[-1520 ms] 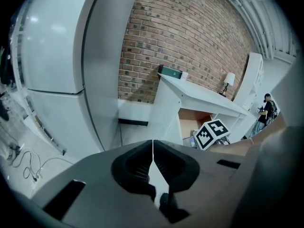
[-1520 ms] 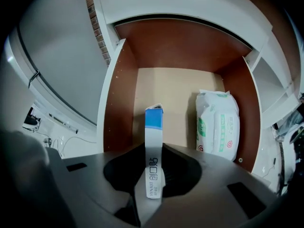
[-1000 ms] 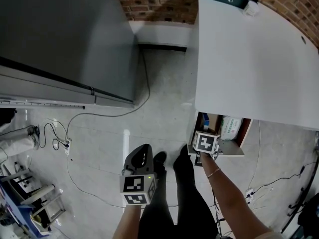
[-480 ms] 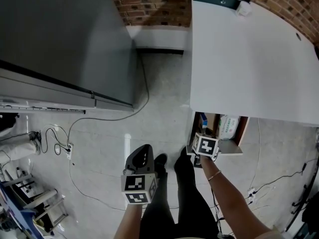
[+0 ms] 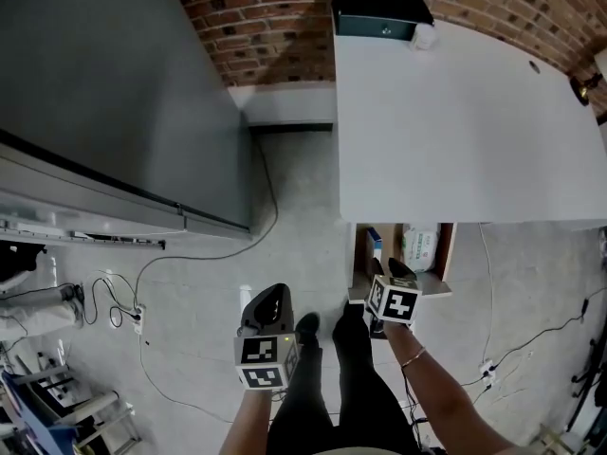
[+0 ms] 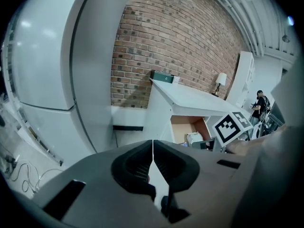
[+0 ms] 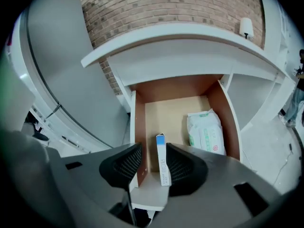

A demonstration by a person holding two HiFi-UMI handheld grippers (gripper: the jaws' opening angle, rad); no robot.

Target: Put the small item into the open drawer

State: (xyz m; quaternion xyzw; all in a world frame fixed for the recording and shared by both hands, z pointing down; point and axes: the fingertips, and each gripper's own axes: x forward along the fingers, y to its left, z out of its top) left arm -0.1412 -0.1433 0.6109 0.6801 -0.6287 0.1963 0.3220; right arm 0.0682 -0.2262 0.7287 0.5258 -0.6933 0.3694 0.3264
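Observation:
The open drawer (image 7: 173,110) has a brown wooden inside and sticks out under the white desk (image 5: 455,131). A slim white box with a blue end (image 7: 161,161) lies along the drawer's front left part. My right gripper (image 7: 153,149) hovers over the drawer's front edge and its jaws are opening. The box sits between them, leaning by the right pad, with a clear gap to the left pad. In the head view the right gripper (image 5: 393,275) points into the drawer (image 5: 446,254). My left gripper (image 6: 152,148) is shut and empty, held low over the floor (image 5: 268,301).
A white pack of wipes (image 7: 205,133) lies in the drawer's right half. A large grey cabinet (image 5: 104,93) stands at the left, with cables (image 5: 190,254) on the floor in front. A dark box (image 5: 375,15) sits at the desk's far end. The person's legs (image 5: 327,368) are below.
The head view has swung so that more of the desk shows. My right gripper has drawn back a little from the drawer. The left gripper has stayed where it was.

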